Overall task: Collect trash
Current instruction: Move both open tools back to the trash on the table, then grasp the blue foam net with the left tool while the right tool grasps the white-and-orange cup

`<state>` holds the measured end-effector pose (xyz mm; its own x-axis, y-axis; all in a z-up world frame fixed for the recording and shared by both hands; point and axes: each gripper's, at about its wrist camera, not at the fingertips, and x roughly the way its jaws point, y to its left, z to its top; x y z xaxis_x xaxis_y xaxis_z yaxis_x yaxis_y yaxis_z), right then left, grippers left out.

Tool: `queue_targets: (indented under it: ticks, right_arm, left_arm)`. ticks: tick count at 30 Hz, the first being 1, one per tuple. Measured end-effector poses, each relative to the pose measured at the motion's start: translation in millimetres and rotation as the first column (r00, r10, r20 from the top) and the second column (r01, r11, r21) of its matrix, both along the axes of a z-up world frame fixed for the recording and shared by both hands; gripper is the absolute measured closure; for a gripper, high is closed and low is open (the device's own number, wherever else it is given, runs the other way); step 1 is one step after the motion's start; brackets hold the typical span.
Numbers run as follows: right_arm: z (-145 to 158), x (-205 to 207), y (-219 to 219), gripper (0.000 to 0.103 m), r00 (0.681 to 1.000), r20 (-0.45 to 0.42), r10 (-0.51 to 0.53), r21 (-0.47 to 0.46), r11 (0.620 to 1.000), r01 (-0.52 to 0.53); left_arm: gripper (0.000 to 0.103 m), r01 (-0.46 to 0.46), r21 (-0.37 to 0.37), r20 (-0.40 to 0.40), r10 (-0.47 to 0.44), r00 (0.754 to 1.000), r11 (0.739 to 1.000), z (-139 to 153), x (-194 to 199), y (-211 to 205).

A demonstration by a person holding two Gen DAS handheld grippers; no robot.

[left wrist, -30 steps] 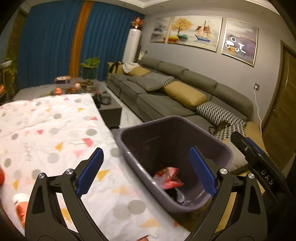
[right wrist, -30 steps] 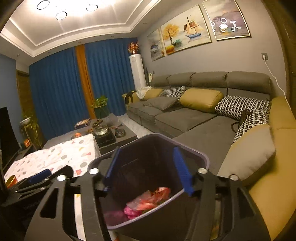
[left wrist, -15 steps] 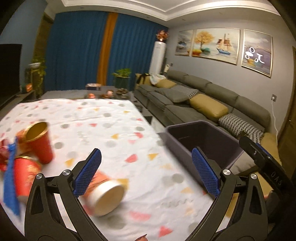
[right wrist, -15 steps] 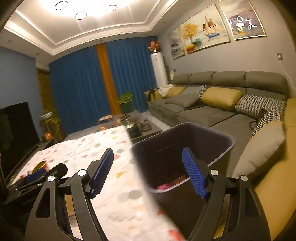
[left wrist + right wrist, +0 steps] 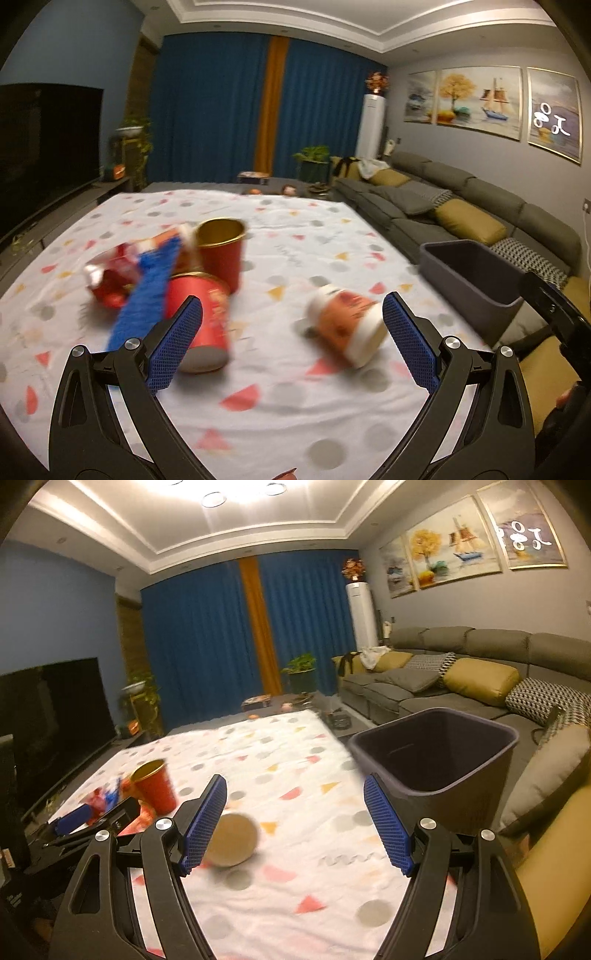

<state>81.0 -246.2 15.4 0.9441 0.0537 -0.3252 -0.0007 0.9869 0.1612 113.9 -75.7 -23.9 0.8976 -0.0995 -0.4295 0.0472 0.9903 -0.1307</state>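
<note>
Both grippers spread wide and empty over a white tablecloth (image 5: 295, 229) dotted with grey circles and coloured triangles. Left gripper (image 5: 291, 343) released, nothing between its blue pads; right gripper (image 5: 295, 825) likewise unclenched, jaws just opened wider within the last second, holding nothing. On the cloth, trash in a blurred cluster at the left: an upright red cup with a gold inside (image 5: 221, 254), a red can on its side (image 5: 201, 317) just beside it, a crinkled red wrapper (image 5: 110, 277) and a blue strip (image 5: 147, 295) lying across the pile. Apart from these, nearer the middle, an orange-and-white tub on its side (image 5: 347, 328). Off the table's right edge, a dark grey bin (image 5: 436, 760), contents hidden from here. Beyond it, a grey sofa (image 5: 424, 686) with mustard cushions.
</note>
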Motion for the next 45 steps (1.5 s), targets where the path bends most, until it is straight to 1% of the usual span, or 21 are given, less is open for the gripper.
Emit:
queue_targets:
  ticks: [3, 9, 13, 16, 18, 20, 26, 28, 33, 36, 39, 41, 44, 45]
  right_arm:
    - [-7, 1, 23, 0.028, 0.999, -0.017, 0.030, -0.028, 0.999, -0.031]
    - [-24, 9, 57, 0.028, 0.994, -0.066, 0.083, -0.044, 0.995, -0.086]
    - [-32, 19, 71, 0.034, 0.990, -0.103, 0.098, -0.053, 0.993, -0.104]
    - [-39, 26, 72, 0.038, 0.986, -0.138, 0.097, -0.046, 0.994, -0.104]
    - [-44, 30, 73, 0.041, 0.982, -0.160, 0.104, -0.036, 0.993, -0.111]
    - [-47, 37, 75, 0.047, 0.976, -0.184, 0.114, -0.025, 0.992, -0.121]
    - [-55, 56, 83, 0.055, 0.961, -0.244, 0.132, -0.015, 0.990, -0.140]
    - [-56, 62, 84, 0.057, 0.956, -0.259, 0.136, -0.009, 0.990, -0.143]
    - [-59, 73, 86, 0.063, 0.948, -0.280, 0.148, 0.009, 0.988, -0.151]
    - [-61, 79, 88, 0.068, 0.943, -0.294, 0.157, 0.021, 0.987, -0.158]
    - [-63, 83, 90, 0.072, 0.940, -0.300, 0.163, 0.023, 0.986, -0.164]
    - [-63, 84, 92, 0.078, 0.938, -0.302, 0.169, 0.018, 0.985, -0.171]
    - [-64, 86, 95, 0.084, 0.936, -0.307, 0.173, 0.017, 0.984, -0.177]
    - [-64, 86, 95, 0.084, 0.935, -0.308, 0.173, 0.015, 0.984, -0.177]
  left_arm:
    - [0.007, -0.030, -0.003, -0.003, 0.030, 1.000, 1.000, -5, -7, 22]
    - [0.007, -0.102, -0.021, 0.004, 0.102, 0.995, 0.995, -6, -18, 65]
    - [0.007, -0.129, -0.038, 0.011, 0.129, 0.992, 0.991, -6, -22, 82]
    - [0.007, -0.139, -0.042, 0.014, 0.140, 0.990, 0.989, -6, -23, 90]
    - [0.007, -0.142, -0.043, 0.009, 0.143, 0.990, 0.989, -8, -23, 93]
    - [0.007, -0.144, -0.043, 0.007, 0.144, 0.990, 0.989, -10, -22, 95]
    - [0.007, -0.158, -0.039, -0.004, 0.158, 0.987, 0.987, -15, -18, 109]
    - [0.007, -0.166, -0.043, -0.010, 0.165, 0.986, 0.985, -16, -16, 113]
    - [0.007, -0.160, -0.042, -0.028, 0.159, 0.987, 0.986, -18, -9, 120]
    - [0.007, -0.153, -0.043, -0.048, 0.151, 0.987, 0.987, -21, -6, 124]
    - [0.007, -0.144, -0.057, -0.069, 0.140, 0.988, 0.988, -24, -3, 132]
    - [0.007, -0.135, -0.063, -0.076, 0.130, 0.989, 0.989, -26, -3, 136]
    - [0.008, -0.116, -0.055, -0.080, 0.112, 0.991, 0.992, -27, -3, 138]
    - [0.009, -0.108, -0.050, -0.085, 0.104, 0.991, 0.993, -28, -2, 139]
